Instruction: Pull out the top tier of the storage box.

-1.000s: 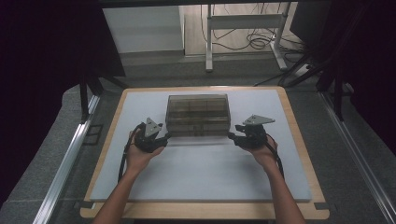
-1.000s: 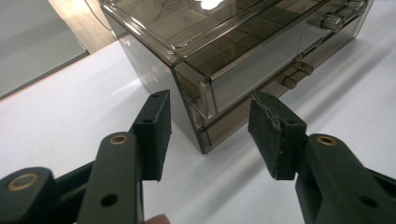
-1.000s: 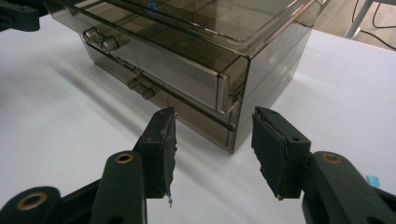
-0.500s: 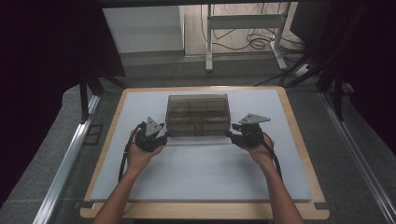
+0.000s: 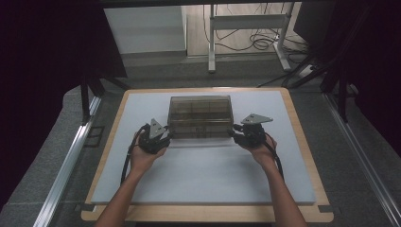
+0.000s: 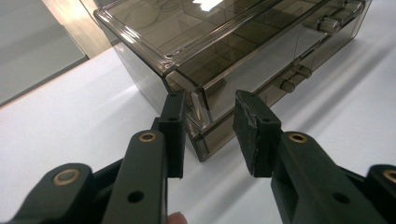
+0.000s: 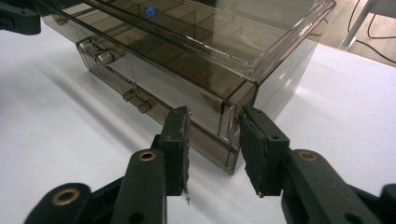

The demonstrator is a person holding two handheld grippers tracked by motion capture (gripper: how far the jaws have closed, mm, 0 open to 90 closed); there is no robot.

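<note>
Smoky clear-plastic drawer box (image 5: 200, 117): rigid, slick, light. My left gripper (image 6: 210, 126) and right gripper (image 7: 214, 151) jaws part-open, straddling its front corners, nothing clamped.

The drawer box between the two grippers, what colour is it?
The drawer box is see-through smoky brown plastic, shown best in the left gripper view.

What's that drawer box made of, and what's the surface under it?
Drawer box: looks like smoke-tinted clear hard plastic, glossy; you see the dividers through its walls, and lights glint on top. Surface: a matte pale sheet, possibly foam or board, with no glare, laid on a wood-look tabletop.
</note>
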